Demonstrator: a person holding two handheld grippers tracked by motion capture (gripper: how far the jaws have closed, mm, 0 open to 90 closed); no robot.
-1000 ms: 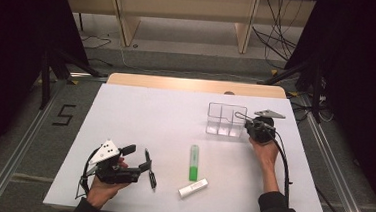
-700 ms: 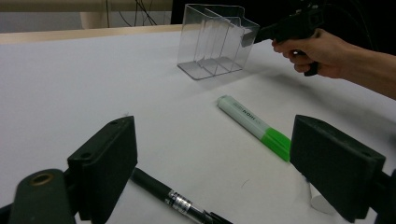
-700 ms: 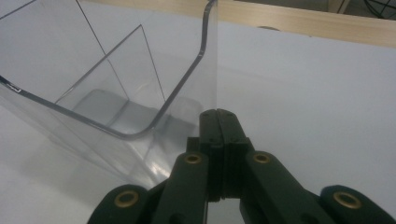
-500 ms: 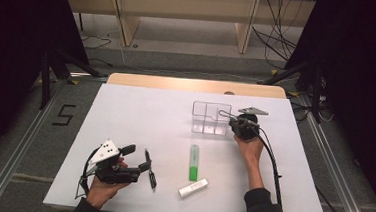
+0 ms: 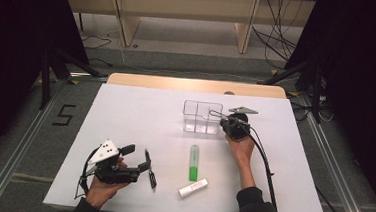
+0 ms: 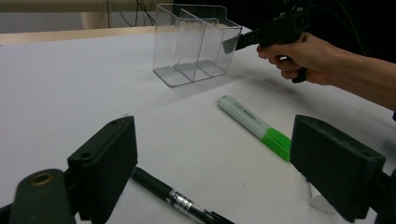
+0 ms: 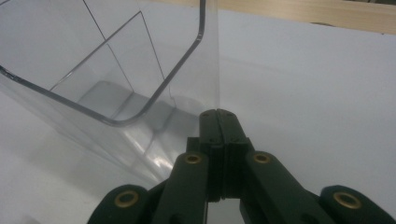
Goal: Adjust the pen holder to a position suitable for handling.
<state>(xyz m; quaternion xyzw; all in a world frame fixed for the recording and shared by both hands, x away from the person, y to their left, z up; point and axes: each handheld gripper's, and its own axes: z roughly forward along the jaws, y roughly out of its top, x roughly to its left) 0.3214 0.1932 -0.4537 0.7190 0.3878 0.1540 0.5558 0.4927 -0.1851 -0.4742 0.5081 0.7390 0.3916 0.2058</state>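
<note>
The clear plastic box with dividers (image 5: 201,118) stands on the white worktop (image 5: 140,112). It looks light, stiff and slippery. The right tongs (image 5: 223,121) pinch its thin side wall. The left tongs (image 5: 147,167) gape open.

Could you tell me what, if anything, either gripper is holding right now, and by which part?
The right gripper is shut on the clear organizer, pinching its side wall at the top edge. The left gripper is open, holding nothing.
</note>
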